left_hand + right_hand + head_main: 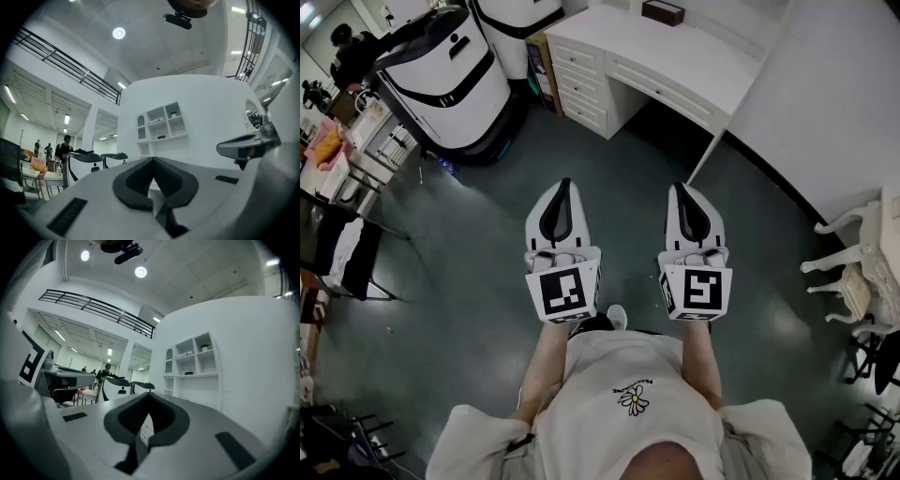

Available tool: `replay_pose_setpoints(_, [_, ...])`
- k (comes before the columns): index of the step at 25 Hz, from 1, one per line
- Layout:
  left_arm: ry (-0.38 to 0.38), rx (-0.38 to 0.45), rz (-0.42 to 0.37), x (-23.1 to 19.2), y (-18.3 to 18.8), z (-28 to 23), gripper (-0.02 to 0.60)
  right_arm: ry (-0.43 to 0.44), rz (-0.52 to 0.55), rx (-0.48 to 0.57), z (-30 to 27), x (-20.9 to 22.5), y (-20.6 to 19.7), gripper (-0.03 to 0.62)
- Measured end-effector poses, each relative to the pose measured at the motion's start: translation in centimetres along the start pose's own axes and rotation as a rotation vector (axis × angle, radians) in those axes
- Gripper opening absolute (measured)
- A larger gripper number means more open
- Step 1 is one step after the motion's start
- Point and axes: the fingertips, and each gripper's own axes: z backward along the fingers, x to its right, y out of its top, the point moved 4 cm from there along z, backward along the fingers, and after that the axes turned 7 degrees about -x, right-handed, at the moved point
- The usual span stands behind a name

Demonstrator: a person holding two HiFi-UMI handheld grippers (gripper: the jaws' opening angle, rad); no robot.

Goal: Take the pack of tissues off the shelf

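At the far wall, about one o'clock from the person: shelf unit [206, 375], white, with open compartments, set above a white tabletop [675, 56] with drawers [577, 80].

Contents, as far as they can be read:
- potted plant [204, 347], upper compartment at the unit's two o'clock corner;
- pale flat item [186, 354], compartment just to the plant's nine o'clock;
- small dark box [189, 373], lowest ledge, at six o'clock below the pale item.

Pack of tissues: somewhere on this unit. Everything is too small to say which item it is; the pale flat one is the likelier guess.

Left tongs [564, 185]: tips together, nothing between them, held level over the grey floor [469, 281], well apart from the shelf.
Right tongs [680, 187]: likewise closed and empty, beside the left at its three o'clock.

Handling, by judgement: a tissue pack should be light, soft and squashable, with a slick film wrap. Both tongs would have to be spread first. Best hold is probably across the pack's short width near the middle, squeezed gently so it neither crumples nor slides out. The plant close by could be knocked.

Also present: two white service robots [450, 84], at ten o'clock.
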Motion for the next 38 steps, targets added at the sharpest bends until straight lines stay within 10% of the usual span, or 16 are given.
replay_pose_setpoints(23, [-0.005, 0.018, 0.017, -2.9, -0.6, -5.1, 0.0, -0.042, -0.013, -0.006, -4.6, 1.1, -0.8, 0.003])
replay_pose_setpoints(38, [-0.139, 0.2, -0.007, -5.9, 3.8, -29.9, 0.0, -0.11, 0.083, 0.12, -25.7, 7.9, 1.7, 0.003])
